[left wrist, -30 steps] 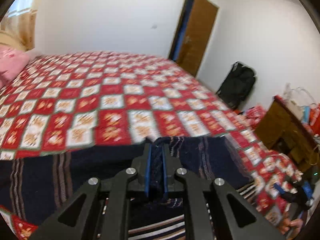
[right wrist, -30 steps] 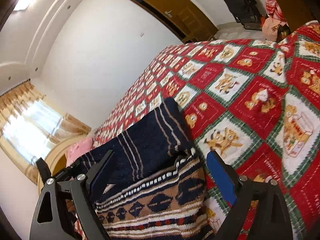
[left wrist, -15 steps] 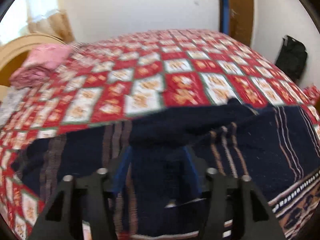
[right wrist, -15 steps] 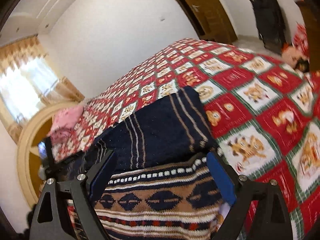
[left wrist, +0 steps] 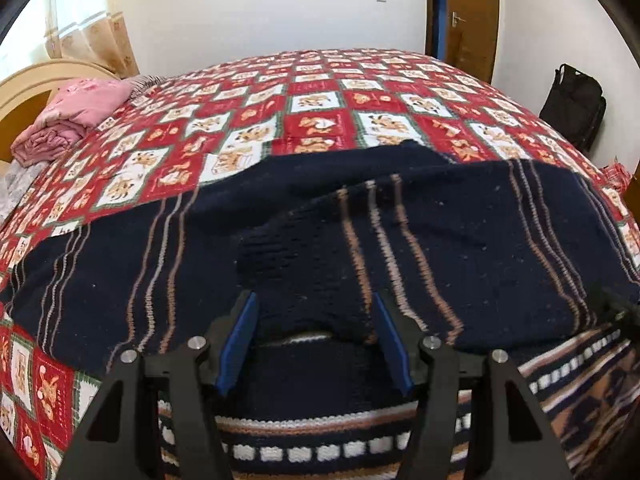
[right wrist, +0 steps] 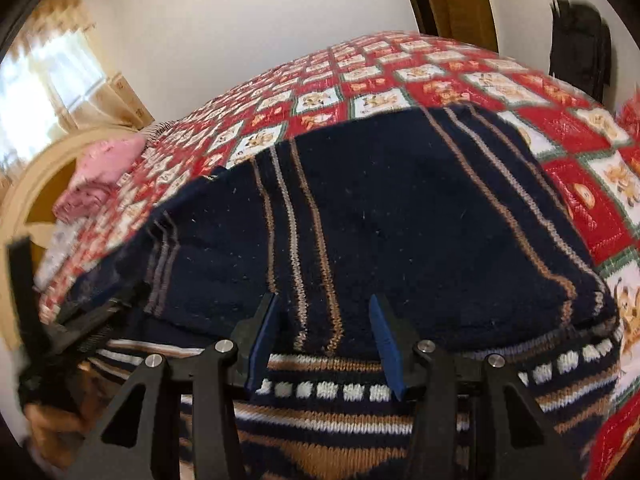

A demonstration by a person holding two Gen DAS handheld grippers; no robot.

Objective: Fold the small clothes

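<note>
A navy knitted sweater (left wrist: 480, 240) with thin tan and white stripes lies on the red patchwork bedspread (left wrist: 320, 112). Its patterned part with brown and white bands lies nearest me. A sleeve (left wrist: 312, 272) is folded over the body. My left gripper (left wrist: 314, 340) is open, with the sleeve's end between its blue pads, not clamped. The sweater also shows in the right wrist view (right wrist: 400, 208). My right gripper (right wrist: 324, 344) is open, low over the sweater's striped fold. The left gripper (right wrist: 60, 320) shows at that view's left edge.
Pink folded bedding (left wrist: 76, 116) lies by the wooden headboard (left wrist: 24, 92) at the far left. A brown door (left wrist: 464, 16) and a black backpack (left wrist: 572, 108) stand at the far right, off the bed. The bedspread stretches bare beyond the sweater.
My left gripper has opened and let go of the sleeve, which now lies folded over the body. My right gripper has narrowed, stayed open, and swung level over the sweater.
</note>
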